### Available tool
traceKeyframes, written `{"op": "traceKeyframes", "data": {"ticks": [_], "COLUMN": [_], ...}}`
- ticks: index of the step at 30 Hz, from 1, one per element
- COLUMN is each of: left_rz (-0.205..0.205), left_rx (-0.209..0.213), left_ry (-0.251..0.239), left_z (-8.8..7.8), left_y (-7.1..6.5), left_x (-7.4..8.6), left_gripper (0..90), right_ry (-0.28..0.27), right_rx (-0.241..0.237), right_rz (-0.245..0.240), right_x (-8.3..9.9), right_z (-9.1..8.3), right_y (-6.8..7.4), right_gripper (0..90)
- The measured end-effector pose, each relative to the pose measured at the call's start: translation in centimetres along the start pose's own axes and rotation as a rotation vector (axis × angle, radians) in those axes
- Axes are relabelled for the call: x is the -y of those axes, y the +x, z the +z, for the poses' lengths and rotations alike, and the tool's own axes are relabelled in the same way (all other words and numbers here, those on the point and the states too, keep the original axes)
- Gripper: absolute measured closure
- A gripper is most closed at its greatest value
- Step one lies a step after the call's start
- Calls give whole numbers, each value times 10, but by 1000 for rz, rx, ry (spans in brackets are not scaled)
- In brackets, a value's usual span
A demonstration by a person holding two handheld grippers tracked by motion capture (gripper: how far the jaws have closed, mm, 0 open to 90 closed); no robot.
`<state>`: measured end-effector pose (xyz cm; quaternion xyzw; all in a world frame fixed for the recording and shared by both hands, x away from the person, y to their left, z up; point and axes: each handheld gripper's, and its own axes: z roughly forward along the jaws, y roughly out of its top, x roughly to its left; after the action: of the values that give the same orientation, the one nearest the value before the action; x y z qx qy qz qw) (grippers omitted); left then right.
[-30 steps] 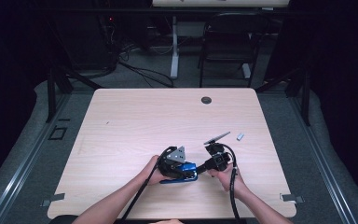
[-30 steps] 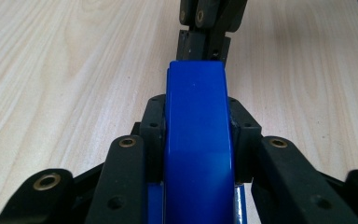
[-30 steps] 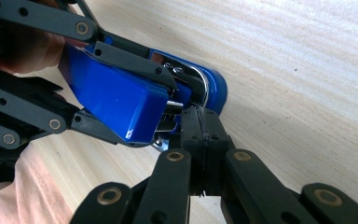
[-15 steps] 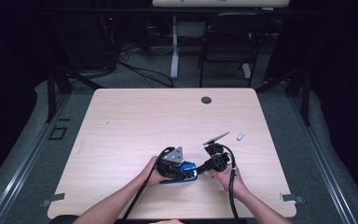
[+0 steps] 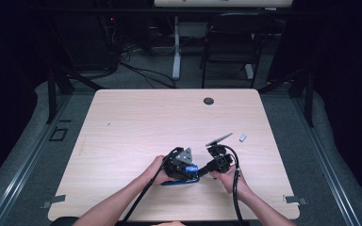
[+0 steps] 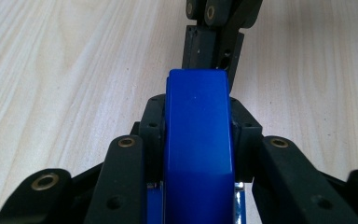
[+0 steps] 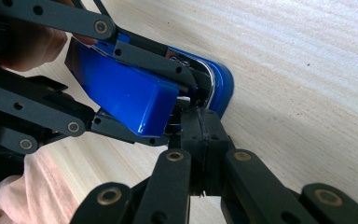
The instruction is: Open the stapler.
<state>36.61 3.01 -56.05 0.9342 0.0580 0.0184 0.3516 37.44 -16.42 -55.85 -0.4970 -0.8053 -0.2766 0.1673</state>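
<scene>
A blue stapler lies near the table's front edge, with my left gripper shut on it. In the left gripper view the stapler's blue top is clamped between the two pads. My right gripper is shut, its jaws pressed together, and points left at the stapler's front end. In the right gripper view its tips sit right at the stapler's mouth, below the raised blue top. Whether anything thin is pinched between them I cannot tell.
A flat grey strip and a small grey piece lie on the wooden table, just beyond the right gripper. A round cable hole sits near the far edge. A chair stands behind the table.
</scene>
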Motion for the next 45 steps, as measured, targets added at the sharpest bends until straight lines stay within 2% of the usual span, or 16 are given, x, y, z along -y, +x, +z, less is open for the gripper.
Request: {"op": "traceKeyframes", "data": {"ticks": [2,7,15,16,17,18,20,22,25,26,28,31,32,35,43,45], "left_rz": [-11,-11,-6,-14,-58,-62,-4,-26,-15,-17,-6,0,-3,4,8,2], "left_rx": [15,10,3,8,30,30,13,24,26,25,19,13,10,2,-8,-6], "left_ry": [-39,-95,-136,-170,-233,-260,-196,-203,-193,-196,-177,-161,-162,-149,-133,-139], "left_z": [-1,-2,-4,-5,-10,-12,-10,-9,-9,-10,-11,-13,-14,-16,-23,-24], "left_y": [2,1,0,1,5,6,2,4,4,3,2,1,1,0,-1,-1], "left_x": [4,9,13,15,18,18,14,18,16,16,14,11,11,9,6,6], "left_gripper": [658,659,660,660,660,660,659,659,657,656,654,652,652,652,654,654], "right_ry": [-3,-7,-16,-12,-10,-16,-17,-19,-16,11,-44,-89,-118,-108,-124,-131], "right_rx": [3,12,11,18,27,20,19,12,33,29,26,20,22,16,-6,-10], "right_rz": [0,-4,0,-8,-9,-2,-4,-4,-18,-43,-31,-60,-49,-80,-65,-81], "right_x": [0,1,1,1,1,1,1,1,1,0,0,-2,-2,-3,-3,-3], "right_z": [0,0,0,0,0,0,0,0,0,-2,-6,-15,-14,-16,-17,-17], "right_y": [0,1,1,1,1,0,0,0,3,1,1,5,8,7,7,9], "right_gripper": [900,900,900,900,900,900,900,900,900,897,821,780,778,753,728,726]}}
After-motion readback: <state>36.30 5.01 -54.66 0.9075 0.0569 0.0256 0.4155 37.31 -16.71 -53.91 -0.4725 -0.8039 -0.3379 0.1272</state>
